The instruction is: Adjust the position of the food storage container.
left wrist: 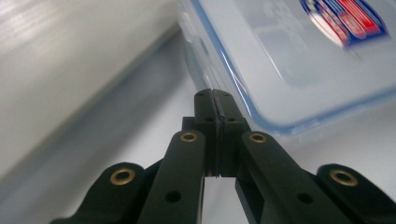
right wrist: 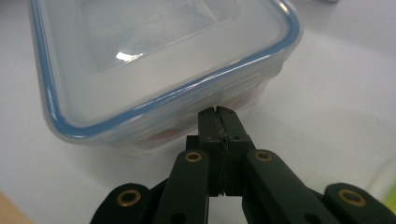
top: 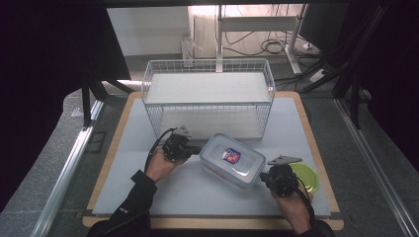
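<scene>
Both grippers' (top: 195, 148) jaws closed, flanking container (top: 232, 160)

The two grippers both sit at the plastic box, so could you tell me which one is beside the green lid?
The right gripper, at the box's near end, has the green lid beside it; the left gripper sits at the far end.

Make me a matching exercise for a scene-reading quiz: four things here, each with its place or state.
1. clear lidded container
2. wire basket
3. green lid
4. left gripper

a. at the table's far side
b. jaws shut, at the container's left end
c. between the two grippers
d. beside the right gripper

Pairs: 1-c, 2-a, 3-d, 4-b
</scene>
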Demonstrator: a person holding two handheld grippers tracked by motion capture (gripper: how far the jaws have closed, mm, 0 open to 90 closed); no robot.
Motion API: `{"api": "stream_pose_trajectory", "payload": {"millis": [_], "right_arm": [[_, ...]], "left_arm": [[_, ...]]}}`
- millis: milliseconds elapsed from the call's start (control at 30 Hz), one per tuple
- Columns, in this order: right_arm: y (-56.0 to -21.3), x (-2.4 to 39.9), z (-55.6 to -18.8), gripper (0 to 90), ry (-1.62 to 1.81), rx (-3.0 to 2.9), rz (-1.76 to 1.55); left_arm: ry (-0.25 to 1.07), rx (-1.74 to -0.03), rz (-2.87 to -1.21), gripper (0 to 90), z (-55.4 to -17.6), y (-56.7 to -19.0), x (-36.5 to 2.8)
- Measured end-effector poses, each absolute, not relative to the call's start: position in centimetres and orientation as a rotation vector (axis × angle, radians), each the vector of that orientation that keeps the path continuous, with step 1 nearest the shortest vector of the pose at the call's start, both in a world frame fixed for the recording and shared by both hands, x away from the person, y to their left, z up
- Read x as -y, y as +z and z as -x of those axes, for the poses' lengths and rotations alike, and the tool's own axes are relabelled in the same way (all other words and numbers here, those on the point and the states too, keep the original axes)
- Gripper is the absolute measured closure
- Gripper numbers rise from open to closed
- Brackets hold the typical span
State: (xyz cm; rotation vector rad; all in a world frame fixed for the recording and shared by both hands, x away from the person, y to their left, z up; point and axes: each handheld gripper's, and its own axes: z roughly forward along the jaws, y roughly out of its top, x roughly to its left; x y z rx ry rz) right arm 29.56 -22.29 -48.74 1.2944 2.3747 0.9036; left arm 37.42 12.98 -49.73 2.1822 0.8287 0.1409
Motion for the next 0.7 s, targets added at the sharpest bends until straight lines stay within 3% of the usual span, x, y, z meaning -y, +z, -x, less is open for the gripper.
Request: {"api": "stream_pose_trajectory", "payload": {"millis": [167,300,567,700], "right_arm": [[-48.9,21.3,-31.3,89.7,0.918,-2.375,-1.308],[-49.0,20.4,-32.3,89.6,0.948,-2.385,-1.31],[-49.0,20.4,-33.8,89.9,0.919,-2.336,-1.358],[-49.0,19.8,-34.3,90.0,0.907,-2.337,-1.353]], "left_arm": [[0.109,-0.814,-2.191,88.6,-36.4,-49.9,-14.5],[0.271,-0.941,-2.215,85.5,-38.2,-50.2,-15.9],[0.142,-0.925,-2.123,87.8,-39.9,-51.3,-15.1],[0.178,-0.949,-2.174,89.9,-39.4,-51.2,-14.7]]}}
